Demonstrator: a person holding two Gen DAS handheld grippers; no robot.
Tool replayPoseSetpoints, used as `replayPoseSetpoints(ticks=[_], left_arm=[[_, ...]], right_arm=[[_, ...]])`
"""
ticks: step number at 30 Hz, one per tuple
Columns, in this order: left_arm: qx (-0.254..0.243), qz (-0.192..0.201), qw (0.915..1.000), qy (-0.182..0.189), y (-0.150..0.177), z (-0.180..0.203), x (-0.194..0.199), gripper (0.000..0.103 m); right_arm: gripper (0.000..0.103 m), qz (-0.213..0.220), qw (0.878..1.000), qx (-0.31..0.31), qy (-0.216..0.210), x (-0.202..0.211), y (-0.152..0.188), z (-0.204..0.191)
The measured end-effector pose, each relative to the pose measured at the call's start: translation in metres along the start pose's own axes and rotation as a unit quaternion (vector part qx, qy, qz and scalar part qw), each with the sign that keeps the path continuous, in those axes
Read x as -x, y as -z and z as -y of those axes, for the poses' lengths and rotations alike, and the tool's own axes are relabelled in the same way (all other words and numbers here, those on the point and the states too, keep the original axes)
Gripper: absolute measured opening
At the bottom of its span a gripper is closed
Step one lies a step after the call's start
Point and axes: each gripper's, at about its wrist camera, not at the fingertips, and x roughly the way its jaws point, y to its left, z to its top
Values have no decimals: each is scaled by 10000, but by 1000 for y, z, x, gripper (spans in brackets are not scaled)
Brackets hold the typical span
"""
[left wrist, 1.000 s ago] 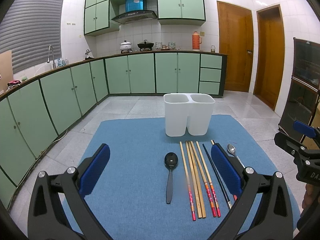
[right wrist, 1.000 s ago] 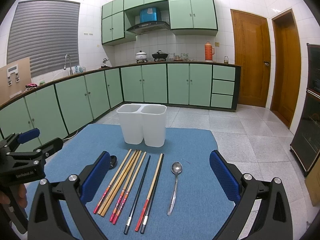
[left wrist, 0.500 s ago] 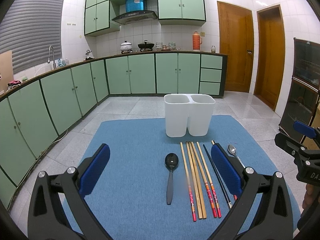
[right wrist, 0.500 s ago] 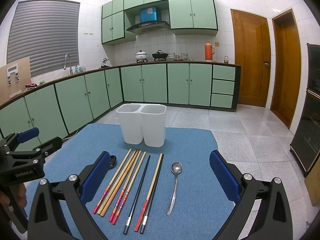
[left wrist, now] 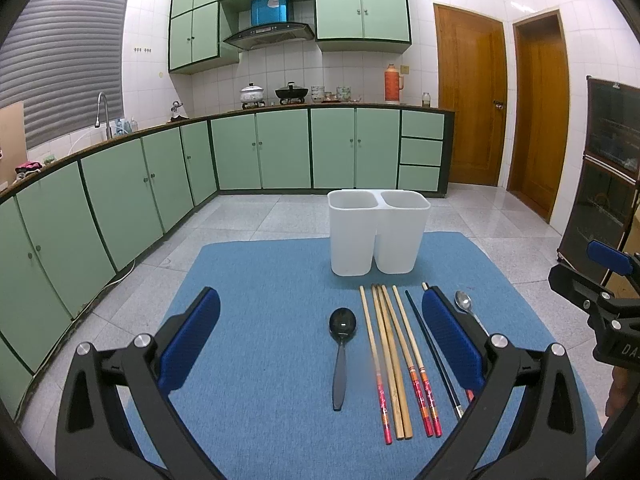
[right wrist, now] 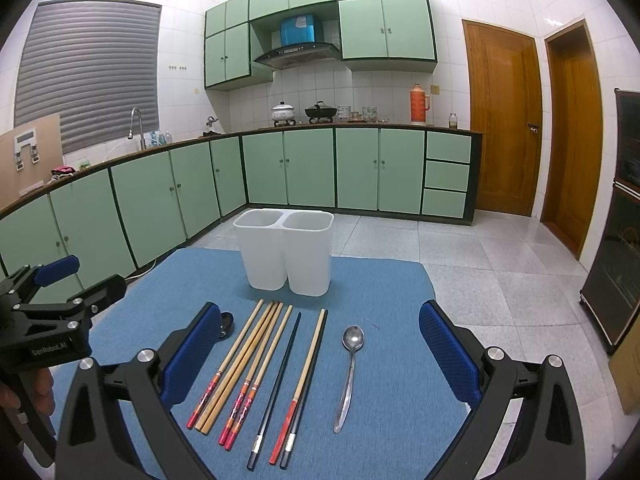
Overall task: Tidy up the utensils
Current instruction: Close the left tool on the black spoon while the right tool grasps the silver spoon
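Risk, as a guess: chopsticks (right wrist: pixel 256 364) lie packed side by side on the mat (right wrist: pixel 384 400), several touching, so a grab at one prob drags or rolls its neighbour, or lifts two at once; thin sticks flat on soft mat also easy to miss or pinch askew. Holder (right wrist: pixel 286 256) is light-looking plastic at the far end of the mat, both bins empty from what shows; a stick dropped in at a tilt could tip it or bounce out. Metal spoon (right wrist: pixel 351 364) lies right of the sticks, black spoon (left wrist: pixel 342 354) left, both apart from the pack, so easier picks. Left gripper (left wrist: pixel 320 344) spread wide, nothing held, above the near mat w/ black spoon between its fingers. Right gripper (right wrist: pixel 320 352) likewise wide, empty, touching nothing.
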Motion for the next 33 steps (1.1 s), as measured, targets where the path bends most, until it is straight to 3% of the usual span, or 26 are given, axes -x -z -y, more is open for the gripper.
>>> replayPoseSetpoints(ticks=[33], left_arm=[[-1, 11, 10000, -10, -2, -1, 1, 98]], right_arm=[[97, -28, 10000, -6, 6, -3, 0, 0]])
